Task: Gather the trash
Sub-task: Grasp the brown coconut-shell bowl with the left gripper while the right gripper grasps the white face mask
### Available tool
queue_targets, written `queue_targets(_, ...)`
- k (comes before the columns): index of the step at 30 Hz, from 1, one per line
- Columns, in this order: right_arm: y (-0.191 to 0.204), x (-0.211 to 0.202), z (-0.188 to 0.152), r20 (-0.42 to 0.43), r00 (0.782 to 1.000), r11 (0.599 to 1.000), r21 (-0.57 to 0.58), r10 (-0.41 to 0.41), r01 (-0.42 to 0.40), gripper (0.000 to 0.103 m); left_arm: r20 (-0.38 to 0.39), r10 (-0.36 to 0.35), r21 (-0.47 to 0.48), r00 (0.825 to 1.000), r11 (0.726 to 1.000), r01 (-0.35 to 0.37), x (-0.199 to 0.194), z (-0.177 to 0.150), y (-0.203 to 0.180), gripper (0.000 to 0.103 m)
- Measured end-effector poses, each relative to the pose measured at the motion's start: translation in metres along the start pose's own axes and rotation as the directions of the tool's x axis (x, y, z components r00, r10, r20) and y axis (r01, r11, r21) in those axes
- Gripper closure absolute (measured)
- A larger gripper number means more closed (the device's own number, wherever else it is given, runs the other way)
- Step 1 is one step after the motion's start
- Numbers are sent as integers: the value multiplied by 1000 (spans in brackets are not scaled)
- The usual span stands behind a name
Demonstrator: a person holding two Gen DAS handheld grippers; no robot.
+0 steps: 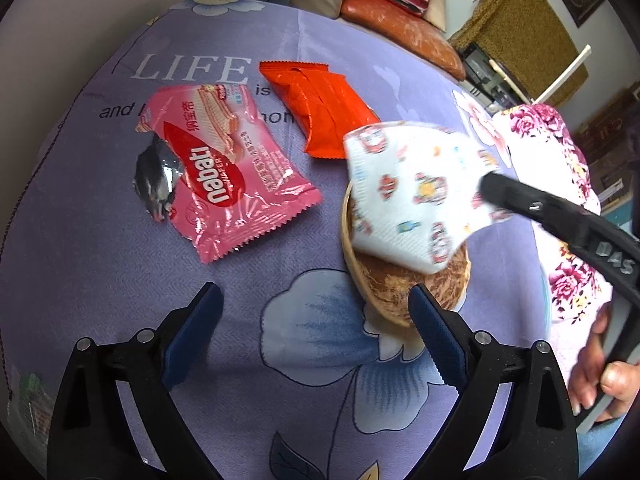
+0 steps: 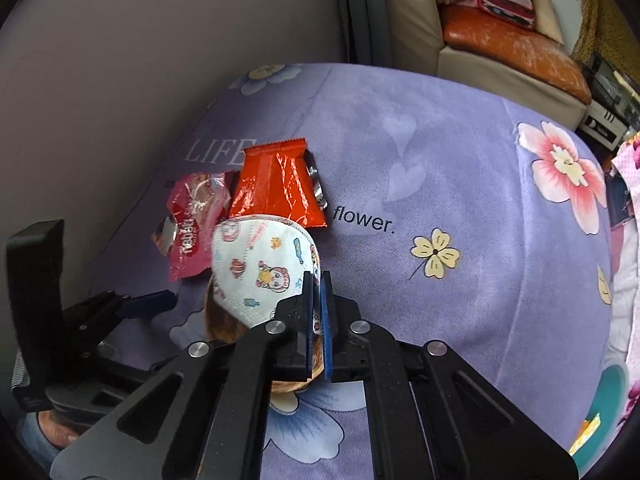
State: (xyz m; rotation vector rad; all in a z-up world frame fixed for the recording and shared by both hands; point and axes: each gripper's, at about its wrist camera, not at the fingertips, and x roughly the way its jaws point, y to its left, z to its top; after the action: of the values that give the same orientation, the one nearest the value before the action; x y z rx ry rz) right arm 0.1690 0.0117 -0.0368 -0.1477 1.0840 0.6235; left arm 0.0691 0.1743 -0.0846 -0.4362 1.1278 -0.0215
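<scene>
My right gripper is shut on a white face mask printed with cartoon figures and holds it over a round woven basket. The mask covers most of the basket in the left wrist view, where the right gripper comes in from the right. My left gripper is open and empty above the cloth, near the basket's left side. A pink Nabati wafer wrapper and an orange wrapper lie on the purple flowered cloth beyond it.
The pink wrapper and orange wrapper lie side by side behind the mask. A sofa with an orange cushion stands past the table's far edge. A wall runs along the left.
</scene>
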Motion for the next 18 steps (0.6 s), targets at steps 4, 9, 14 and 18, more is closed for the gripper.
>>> queue_targets(4, -17, -22, -9, 44, 998, 999, 44, -34, 32, 100, -9, 10, 17, 1000, 1000, -10, 3, 0, -7, 9)
queue_targets(9, -37, -39, -22, 64, 995, 991, 117, -77, 69, 100, -1, -7, 40, 1000, 999, 7, 7, 6, -22, 9)
queue_targets(14, -65, -56, -40, 74, 995, 981, 186, -72, 57, 100, -5, -55, 55, 998, 997, 56, 17, 11, -38, 13)
queue_targets(18, -80, -64, -51, 79, 995, 976, 214, -58, 40, 100, -8, -27, 52, 1000, 998, 28, 25, 14, -51, 61)
